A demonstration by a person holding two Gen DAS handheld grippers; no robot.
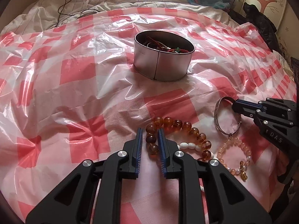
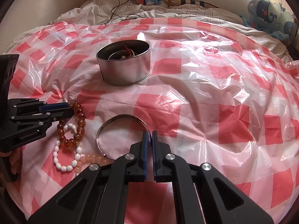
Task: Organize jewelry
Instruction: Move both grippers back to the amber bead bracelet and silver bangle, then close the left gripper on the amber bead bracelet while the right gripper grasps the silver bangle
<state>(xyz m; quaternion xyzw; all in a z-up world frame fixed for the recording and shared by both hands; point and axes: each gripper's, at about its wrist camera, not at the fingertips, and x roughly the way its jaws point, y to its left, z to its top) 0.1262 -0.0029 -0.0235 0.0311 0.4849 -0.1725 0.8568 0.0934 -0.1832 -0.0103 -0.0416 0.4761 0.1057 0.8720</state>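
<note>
- Left wrist view: the left gripper (image 1: 150, 133) is seen from behind, its two blue-padded jaws clamped on the near end of an amber bead bracelet (image 1: 186, 130) — beads sit between the pads and touch both.
- The amber bracelet lies on a red-and-white checked plastic sheet (image 1: 74, 78), curving to the right over a white bead bracelet (image 1: 188, 146), of which only a few beads are shown here.
- A pale pink bead bracelet (image 1: 233, 155) is placed just right of the amber one, with a small gold charm at its near edge.
- The right gripper (image 1: 233, 105) enters from the right edge, its jaws closed on the rim of a silver bangle (image 1: 227, 117), which is tilted up from the sheet.
- A round metal tin (image 1: 163, 59) stands farther back on the sheet, well apart from the loose jewelry; tangled cords and beads are seen inside it.
- Right wrist view: the right gripper (image 2: 149, 134) is shown pinching the thin band of the bangle (image 2: 121, 130) between nearly touching pads.
- The left gripper (image 2: 72, 110) is seen at the left edge, held by a hand (image 2: 13, 160), at the amber beads (image 2: 78, 127).
- The white bracelet (image 2: 65, 155) forms a loop partly under the amber one; the tin (image 2: 124, 67) stands beyond.
- A rumpled white bedsheet (image 2: 168, 13) and a black cable (image 2: 119, 5) lie behind the plastic sheet.
</note>
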